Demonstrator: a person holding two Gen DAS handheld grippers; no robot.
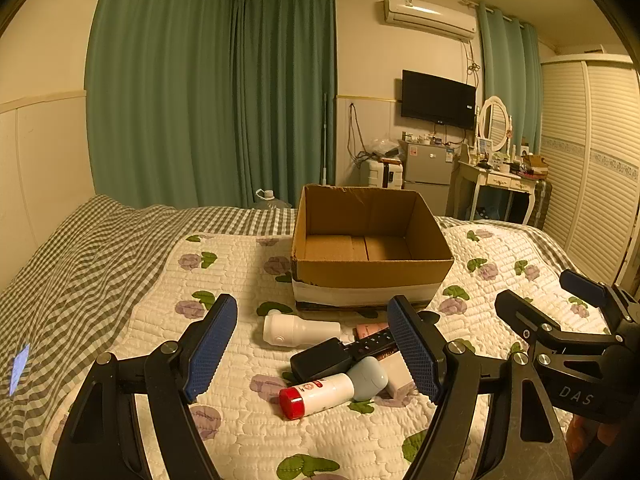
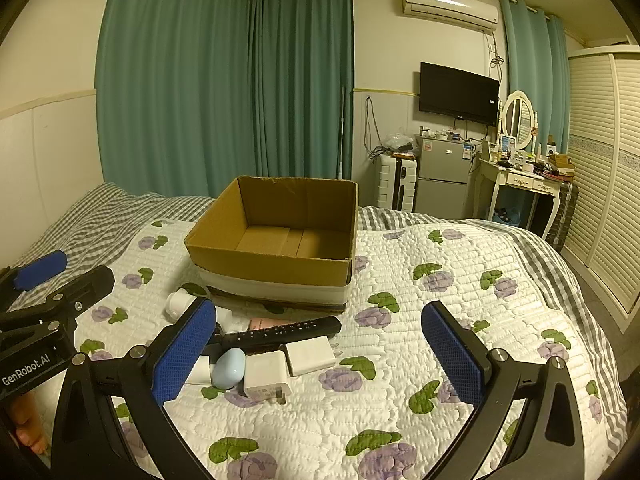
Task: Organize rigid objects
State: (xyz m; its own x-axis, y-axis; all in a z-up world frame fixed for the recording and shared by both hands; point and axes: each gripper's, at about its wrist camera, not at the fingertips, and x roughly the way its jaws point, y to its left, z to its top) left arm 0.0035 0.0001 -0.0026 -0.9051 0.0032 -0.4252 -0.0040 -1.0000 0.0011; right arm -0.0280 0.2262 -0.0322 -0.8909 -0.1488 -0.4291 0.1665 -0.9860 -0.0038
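Quilted bed, cardboard box (empty)

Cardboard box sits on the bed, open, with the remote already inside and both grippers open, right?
Not quite: the cardboard box is empty in the right wrist view. The remote lies on the quilt before it.

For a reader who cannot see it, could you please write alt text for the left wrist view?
Open left gripper over small items, including a red-capped white bottle and black remote, on a floral quilt before an empty cardboard box.
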